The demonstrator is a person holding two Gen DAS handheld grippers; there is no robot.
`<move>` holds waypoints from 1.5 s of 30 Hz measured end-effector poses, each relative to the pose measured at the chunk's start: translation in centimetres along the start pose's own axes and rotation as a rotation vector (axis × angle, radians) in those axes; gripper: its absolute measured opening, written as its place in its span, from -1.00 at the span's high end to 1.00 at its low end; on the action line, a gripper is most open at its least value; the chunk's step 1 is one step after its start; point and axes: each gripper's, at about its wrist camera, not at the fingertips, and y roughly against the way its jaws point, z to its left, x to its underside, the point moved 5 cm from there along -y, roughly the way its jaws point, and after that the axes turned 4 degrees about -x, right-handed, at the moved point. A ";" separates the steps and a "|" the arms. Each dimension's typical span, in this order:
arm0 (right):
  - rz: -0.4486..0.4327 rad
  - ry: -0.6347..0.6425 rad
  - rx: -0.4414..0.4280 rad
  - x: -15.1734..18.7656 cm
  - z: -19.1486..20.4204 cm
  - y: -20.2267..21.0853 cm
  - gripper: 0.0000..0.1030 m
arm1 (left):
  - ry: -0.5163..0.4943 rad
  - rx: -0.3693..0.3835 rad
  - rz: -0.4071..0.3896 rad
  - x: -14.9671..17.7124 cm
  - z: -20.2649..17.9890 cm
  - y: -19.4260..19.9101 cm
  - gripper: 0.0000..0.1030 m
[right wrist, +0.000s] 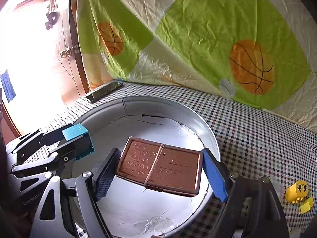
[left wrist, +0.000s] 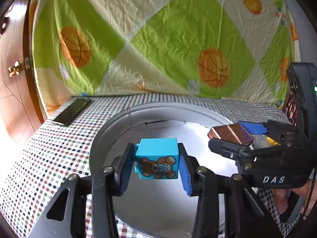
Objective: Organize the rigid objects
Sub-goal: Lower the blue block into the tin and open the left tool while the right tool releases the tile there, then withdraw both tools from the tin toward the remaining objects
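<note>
Basin [right wrist: 208, 136] on checked desk [right wrist: 257, 138], both loads hanging above it.
Right claw [right wrist: 158, 170] pinches the brown case [right wrist: 160, 166] across its long axis; left claw [left wrist: 157, 164] pinches the blue bear block [left wrist: 157, 158], beside it.

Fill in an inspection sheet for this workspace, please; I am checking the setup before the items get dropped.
Surface: checked tablecloth, wrinkle-free where visible.
Job's things: blue teddy-bear block and brown embossed case, both held above the round grey tray; tray holds nothing.
Clutter: dark flat bar at the far left corner; yellow toy and small yellow piece at the right.
Grippers: left gripper shut on the block; right gripper clamped on the case, jaws wide.
Cables: thin black cord beside the right handle.
Surroundings: basketball-print sheet behind; wooden door at left.
</note>
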 end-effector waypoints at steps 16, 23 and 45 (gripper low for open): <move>-0.027 -0.031 -0.001 -1.3 -0.3 -0.1 -0.81 | 0.003 -0.087 0.102 -1.4 1.6 -2.6 -0.53; -0.150 -0.026 0.007 1.5 -1.7 7.0 -0.81 | -0.010 -0.133 -0.081 -0.7 -0.1 3.3 -0.78; -0.202 -0.216 0.370 13.7 -17.6 17.9 -0.83 | -0.258 0.105 -0.094 5.7 -21.2 4.4 -0.79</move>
